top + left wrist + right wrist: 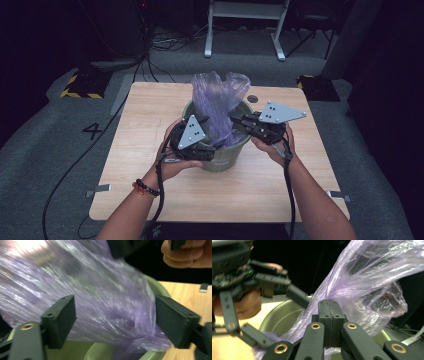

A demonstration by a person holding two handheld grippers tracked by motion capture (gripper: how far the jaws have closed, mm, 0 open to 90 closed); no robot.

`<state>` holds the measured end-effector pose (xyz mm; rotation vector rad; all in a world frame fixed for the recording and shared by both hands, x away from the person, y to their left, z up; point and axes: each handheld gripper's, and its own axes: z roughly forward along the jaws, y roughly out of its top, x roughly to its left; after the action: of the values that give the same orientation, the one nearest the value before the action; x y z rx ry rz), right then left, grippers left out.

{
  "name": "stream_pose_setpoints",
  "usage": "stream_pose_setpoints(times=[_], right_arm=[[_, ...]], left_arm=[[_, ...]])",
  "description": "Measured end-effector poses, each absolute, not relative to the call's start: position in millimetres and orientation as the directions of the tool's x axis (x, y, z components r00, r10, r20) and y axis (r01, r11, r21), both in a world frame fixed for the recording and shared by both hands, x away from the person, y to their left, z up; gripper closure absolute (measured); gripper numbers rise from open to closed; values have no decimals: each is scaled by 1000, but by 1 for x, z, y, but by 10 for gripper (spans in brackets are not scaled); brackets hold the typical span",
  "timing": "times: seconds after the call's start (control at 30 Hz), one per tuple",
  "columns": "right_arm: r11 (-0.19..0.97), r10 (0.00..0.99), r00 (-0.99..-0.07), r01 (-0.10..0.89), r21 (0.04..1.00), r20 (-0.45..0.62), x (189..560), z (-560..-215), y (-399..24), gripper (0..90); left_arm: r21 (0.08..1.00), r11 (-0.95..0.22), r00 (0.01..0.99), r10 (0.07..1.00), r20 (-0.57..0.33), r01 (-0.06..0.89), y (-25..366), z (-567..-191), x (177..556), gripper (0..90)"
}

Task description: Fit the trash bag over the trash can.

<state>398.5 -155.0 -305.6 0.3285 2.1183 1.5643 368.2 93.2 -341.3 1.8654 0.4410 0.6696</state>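
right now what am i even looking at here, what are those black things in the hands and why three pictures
No robot here: a person sits at a wooden table holding a hand-operated pair of tongs in each hand. The high view looks down from above the person. The other two pictures come from small cameras riding on each pair of tongs, looking along the black jaws.

On the table stands a green bin with a thin purple plastic bag rising out of it.

The right tongs are shut, pinching a gathered fold of the bag. The left tongs stand open, with the bag between the jaws but the pads not pressing on it. A small dark disc lies on the table behind the bin.
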Motion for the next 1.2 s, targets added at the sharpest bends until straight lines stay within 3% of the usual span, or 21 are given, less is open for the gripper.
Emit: stream_pose_setpoints(times=[0.33, 0.5, 0.53, 0.57, 0.63, 0.67, 0.7, 0.8, 0.83, 0.87, 0.9, 0.93, 0.97, 1.0, 1.1, 1.2], right_arm=[[345, 417, -860, -149, 927, -294, 386, -307, -156, 900], [362, 360, -879, -176, 915, -312, 377, -311, -156, 900], [365, 351, -883, -178, 914, -312, 375, -311, -156, 900], [354, 326, -897, -177, 918, -299, 372, -314, -156, 900], [356, 311, -901, -186, 916, -303, 368, -317, -156, 900], [356, 311, -901, -186, 916, -303, 368, -317, -156, 900], [355, 302, -903, -191, 915, -306, 364, -320, -157, 900], [356, 301, -903, -192, 915, -307, 360, -323, -159, 900], [356, 299, -902, -197, 913, -311, 358, -324, -160, 900], [358, 294, -906, -192, 914, -305, 355, -327, -163, 900], [358, 294, -906, -192, 914, -305, 355, -327, -163, 900], [352, 291, -914, -171, 920, -281, 354, -330, -165, 900], [355, 290, -917, -163, 921, -274, 354, -333, -164, 900], [355, 290, -917, -163, 921, -274, 354, -333, -164, 900], [399, 289, -905, -182, 899, -311, 350, -340, -157, 900], [424, 296, -892, -197, 884, -340, 346, -344, -152, 900]], left_arm=[[962, -272, 761, 628, 164, 17, 115, -310, 375, 183], [948, -313, 792, 591, 152, 52, 114, -309, 377, 236], [944, -326, 807, 570, 154, 50, 112, -311, 376, 318], [938, -344, 817, 551, 170, 37, 109, -313, 374, 458], [931, -366, 844, 502, 189, 10, 106, -317, 372, 590], [929, -369, 849, 491, 194, 1, 105, -318, 371, 590], [926, -377, 850, 486, 202, -5, 104, -318, 370, 704], [927, -373, 858, 468, 214, -28, 104, -318, 367, 784], [932, -362, 853, 477, 213, -30, 105, -317, 365, 770], [940, -341, 848, 489, 202, -28, 107, -316, 364, 612], [946, -323, 850, 495, 180, -12, 109, -316, 363, 612], [952, -304, 835, 530, 145, 27, 110, -316, 359, 418], [952, -304, 835, 530, 145, 27, 110, -316, 359, 341], [956, -292, 833, 538, 128, 42, 111, -316, 357, 341], [967, -244, 814, 575, 88, 68, 111, -315, 348, 182], [979, -193, 806, 589, 62, 66, 114, -308, 337, 159]])
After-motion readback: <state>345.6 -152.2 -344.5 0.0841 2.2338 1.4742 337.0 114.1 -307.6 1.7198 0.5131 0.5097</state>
